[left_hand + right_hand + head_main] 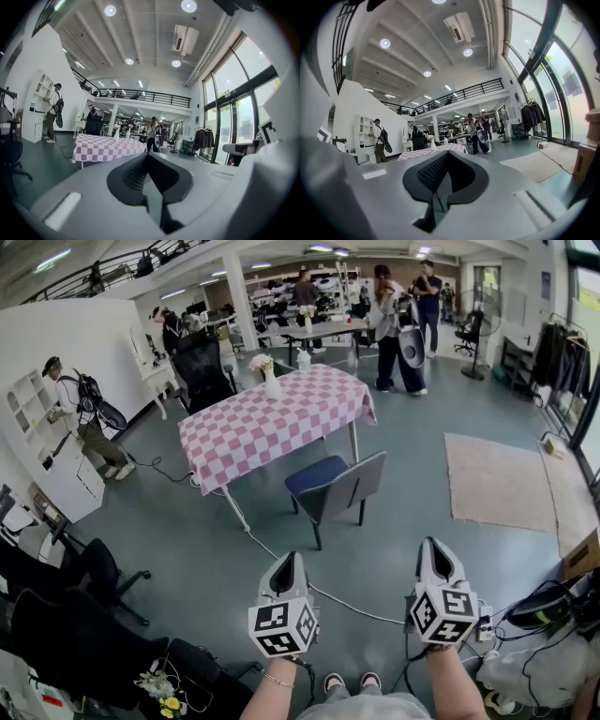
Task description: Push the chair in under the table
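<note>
While it is held roughly level, the left gripper point(288, 563) has its jaws fully closed and empty. Well ahead of the jaws stands the worktop point(253, 432), with the chair point(337, 486) at its near edge, backrest toward the jaws. The right gripper point(434, 549) likewise has closed, empty jaws.

Left gripper point(289, 573) and right gripper point(434, 560) side by side, near level; both closed, nothing between fingers.
</note>
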`<state>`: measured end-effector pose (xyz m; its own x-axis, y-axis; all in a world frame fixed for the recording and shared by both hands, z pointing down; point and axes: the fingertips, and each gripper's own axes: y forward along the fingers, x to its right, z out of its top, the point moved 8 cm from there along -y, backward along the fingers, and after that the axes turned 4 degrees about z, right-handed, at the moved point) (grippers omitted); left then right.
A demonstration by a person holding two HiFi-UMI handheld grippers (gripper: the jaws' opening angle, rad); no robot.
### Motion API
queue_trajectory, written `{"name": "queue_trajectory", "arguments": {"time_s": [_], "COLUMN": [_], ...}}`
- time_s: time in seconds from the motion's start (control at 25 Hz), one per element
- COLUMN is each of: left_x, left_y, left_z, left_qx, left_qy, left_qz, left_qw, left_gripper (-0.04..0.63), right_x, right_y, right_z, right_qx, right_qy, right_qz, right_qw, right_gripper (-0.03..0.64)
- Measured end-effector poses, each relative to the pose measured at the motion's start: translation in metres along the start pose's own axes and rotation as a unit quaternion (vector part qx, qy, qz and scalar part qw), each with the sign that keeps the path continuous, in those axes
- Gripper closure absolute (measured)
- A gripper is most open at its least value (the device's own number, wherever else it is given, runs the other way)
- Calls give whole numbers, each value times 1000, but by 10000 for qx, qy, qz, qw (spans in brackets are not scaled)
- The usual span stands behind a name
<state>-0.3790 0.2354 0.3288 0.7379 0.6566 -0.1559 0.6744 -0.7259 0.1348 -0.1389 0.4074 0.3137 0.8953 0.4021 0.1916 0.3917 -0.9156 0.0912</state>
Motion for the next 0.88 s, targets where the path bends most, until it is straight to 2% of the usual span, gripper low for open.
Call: {"name": "queue_trajectory", "arguments": {"time_s": [0.28, 0.48, 0.64, 0.88], "left_x": [6, 9, 9, 10], "left_y": [10, 14, 19, 18], "left_z": [5, 3, 0, 2], "left_qx": [29, -16, -128, -54], "left_qy": [94, 109, 28, -43], "left_qz": [2, -26, -33, -82], "left_qw": [10000, 9999, 9999, 9999], "left_gripper": [594, 594, 594, 592], "right_x": [4, 5, 6, 7], "right_y": [11, 15, 18, 14], "right_z": [4, 0, -1, 2], "right_qx": [34, -110, -168, -116], "right_qy": [6, 86, 88, 154], "right_qz": [41, 242, 223, 301], "right_qw": [10000, 9996, 9996, 9994], "right_gripper": [607, 607, 606, 594]}}
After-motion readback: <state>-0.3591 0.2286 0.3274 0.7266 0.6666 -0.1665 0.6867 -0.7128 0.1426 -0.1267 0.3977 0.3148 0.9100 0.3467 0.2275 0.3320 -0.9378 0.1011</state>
